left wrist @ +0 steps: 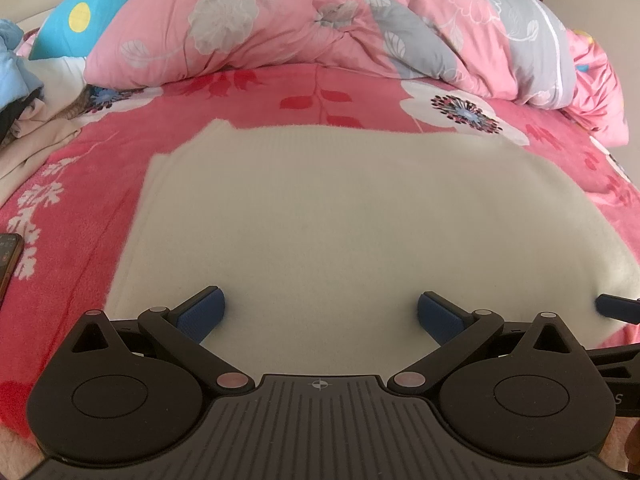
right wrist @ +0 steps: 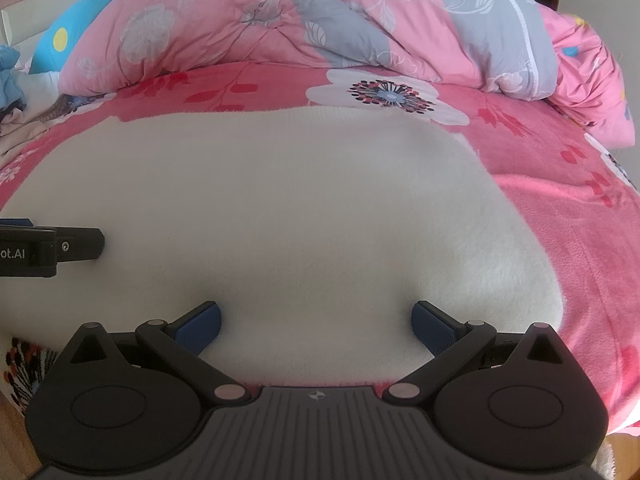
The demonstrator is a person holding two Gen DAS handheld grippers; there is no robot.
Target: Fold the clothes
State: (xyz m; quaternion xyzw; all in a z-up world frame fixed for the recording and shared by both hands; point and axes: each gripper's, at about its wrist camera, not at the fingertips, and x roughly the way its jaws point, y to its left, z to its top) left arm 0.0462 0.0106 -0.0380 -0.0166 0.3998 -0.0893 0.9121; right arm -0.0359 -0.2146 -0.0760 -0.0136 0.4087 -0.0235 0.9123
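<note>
Cream garment (left wrist: 340,216) lies flat on the bed (left wrist: 80,208), smoothed so its near hem sits along the bed's near edge, within reach. Left tongs (left wrist: 322,312) and right tongs (right wrist: 316,318) hover side by side over that hem, each spread wide with nothing between the blue pads (left wrist: 202,314); my guess is they are placed to pinch the hem and carry it toward the far edge. Beyond, a floral quilt (left wrist: 280,20) is heaped along the bed's far edge, leaving folding room
</note>
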